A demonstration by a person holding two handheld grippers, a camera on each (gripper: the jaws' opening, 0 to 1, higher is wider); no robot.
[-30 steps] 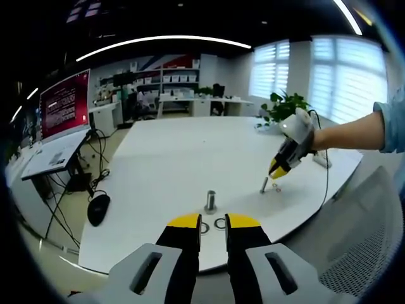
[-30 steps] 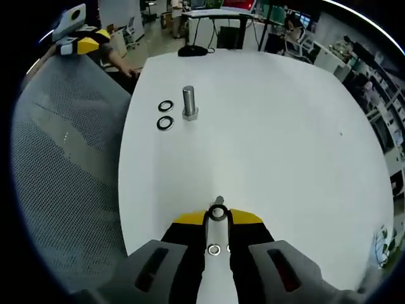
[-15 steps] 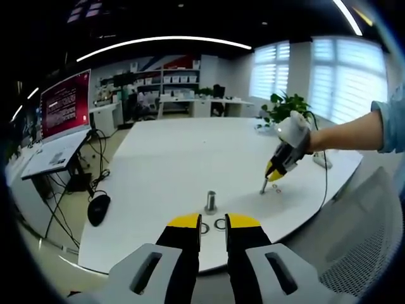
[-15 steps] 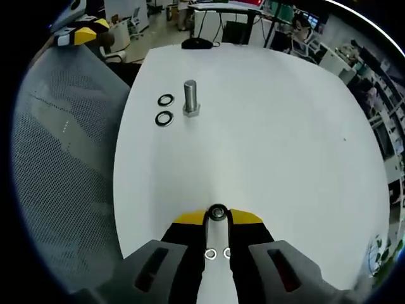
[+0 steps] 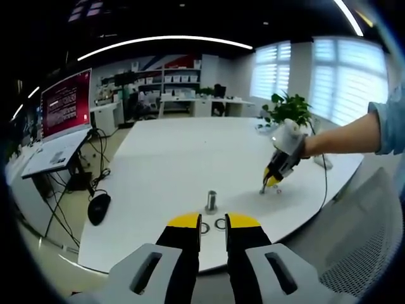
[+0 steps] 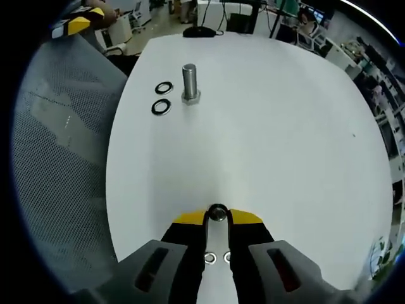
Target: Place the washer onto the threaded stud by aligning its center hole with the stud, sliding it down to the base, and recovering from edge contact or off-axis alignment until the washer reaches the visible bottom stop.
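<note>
1. The right gripper pinches a dark washer between its yellow tips, held above the white table.
2. Two small washers lie on the table between its jaws.
3. The left gripper has its jaws narrowly apart, holding nothing.
4. Beyond it a large threaded stud stands upright, two dark rings beside it.

Two washers lie just beside the stud on the table.
</note>
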